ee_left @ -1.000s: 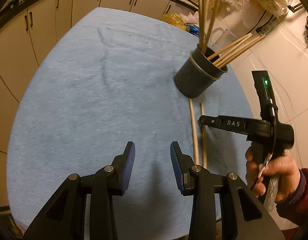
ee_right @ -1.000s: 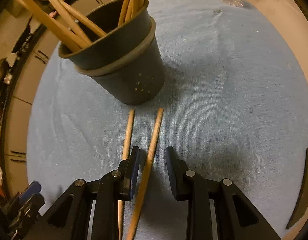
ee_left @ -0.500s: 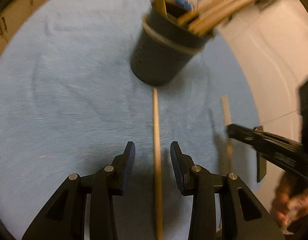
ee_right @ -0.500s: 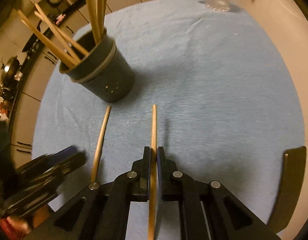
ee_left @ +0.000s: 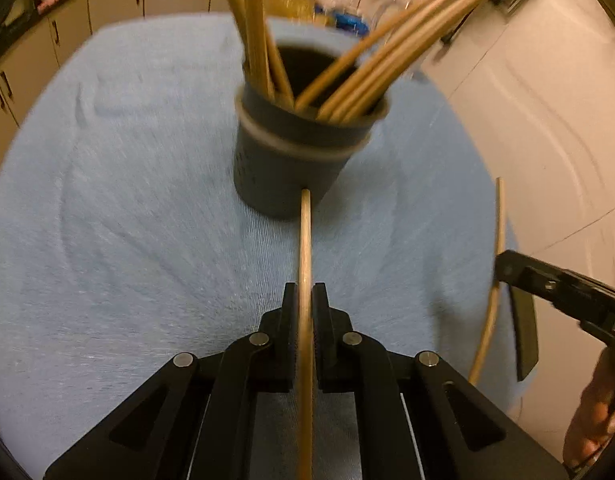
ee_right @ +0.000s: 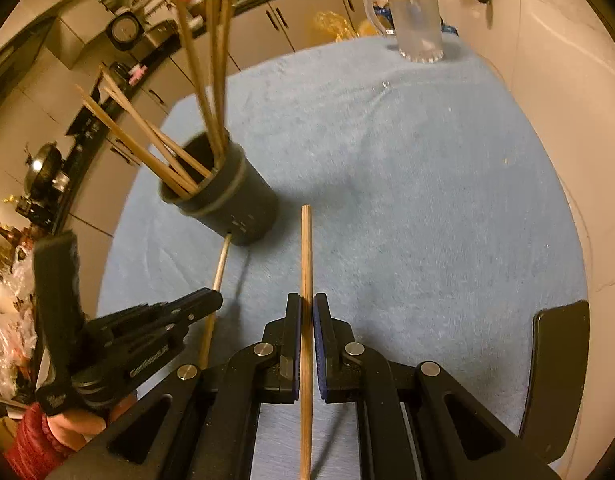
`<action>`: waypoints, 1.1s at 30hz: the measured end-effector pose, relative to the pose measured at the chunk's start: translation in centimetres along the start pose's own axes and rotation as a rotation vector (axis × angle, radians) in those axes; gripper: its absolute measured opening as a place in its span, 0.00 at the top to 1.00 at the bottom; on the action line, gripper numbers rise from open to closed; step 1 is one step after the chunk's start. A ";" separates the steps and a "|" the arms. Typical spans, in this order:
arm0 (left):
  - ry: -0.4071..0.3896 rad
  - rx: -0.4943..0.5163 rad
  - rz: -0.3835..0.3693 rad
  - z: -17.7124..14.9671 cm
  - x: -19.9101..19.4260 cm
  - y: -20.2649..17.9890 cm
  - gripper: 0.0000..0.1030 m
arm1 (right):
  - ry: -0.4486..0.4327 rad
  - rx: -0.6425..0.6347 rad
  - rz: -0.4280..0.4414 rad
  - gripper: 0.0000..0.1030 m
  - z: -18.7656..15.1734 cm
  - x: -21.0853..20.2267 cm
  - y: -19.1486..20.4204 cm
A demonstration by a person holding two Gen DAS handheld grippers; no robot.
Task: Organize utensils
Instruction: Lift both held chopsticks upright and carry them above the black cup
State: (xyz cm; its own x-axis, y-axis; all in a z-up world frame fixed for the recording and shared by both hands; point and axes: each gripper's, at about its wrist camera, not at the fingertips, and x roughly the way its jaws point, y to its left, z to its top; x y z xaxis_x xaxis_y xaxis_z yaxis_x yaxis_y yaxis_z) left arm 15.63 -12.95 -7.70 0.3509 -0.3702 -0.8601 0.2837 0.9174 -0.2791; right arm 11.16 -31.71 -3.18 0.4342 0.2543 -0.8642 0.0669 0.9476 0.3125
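Observation:
A dark grey holder cup (ee_left: pixel 291 160) with several wooden chopsticks stands on the blue cloth; it also shows in the right wrist view (ee_right: pixel 227 204). My left gripper (ee_left: pixel 304 300) is shut on one chopstick (ee_left: pixel 304 240) that points at the cup's base. My right gripper (ee_right: pixel 306 312) is shut on the other chopstick (ee_right: pixel 306 248), held above the cloth to the right of the cup. In the left wrist view the right gripper (ee_left: pixel 503 268) holds its chopstick (ee_left: pixel 499 216) at the right edge. In the right wrist view the left gripper (ee_right: pixel 215 300) holds its chopstick (ee_right: pixel 221 260) at the left.
A blue cloth (ee_right: pixel 407 200) covers the round table. A clear glass mug (ee_right: pixel 415 20) stands at the cloth's far edge. A white wall (ee_left: pixel 547 120) runs along the right. Kitchen cabinets (ee_left: pixel 35 60) and a cluttered counter lie beyond the table.
My left gripper has closed on the left chopstick and moved nearer the cup. My right gripper, which closed on its chopstick earlier, has lifted it higher above the cloth.

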 end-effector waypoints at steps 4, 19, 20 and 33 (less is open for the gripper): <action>-0.084 0.014 0.019 0.0 -3.7 -0.2 0.94 | -0.045 -0.008 0.010 0.94 0.1 -0.8 1.4; -0.205 0.040 0.051 -1.5 -12.0 -0.9 0.94 | -0.154 -0.037 0.028 0.94 -0.3 -4.4 4.8; -0.209 0.041 0.053 -1.6 -11.9 -0.6 0.94 | -0.162 -0.039 0.029 0.94 -0.3 -4.7 5.0; -0.307 0.063 0.076 -0.4 -16.3 -0.4 0.94 | -0.283 -0.043 0.080 0.94 1.4 -8.3 6.6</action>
State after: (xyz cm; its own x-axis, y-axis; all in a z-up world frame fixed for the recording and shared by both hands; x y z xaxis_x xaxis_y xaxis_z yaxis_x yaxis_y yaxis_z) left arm 9.47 -7.21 6.26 0.6233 -0.3368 -0.7057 0.2979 0.9367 -0.1840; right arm 9.29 -27.82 6.59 0.6702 0.2702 -0.6913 -0.0132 0.9356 0.3528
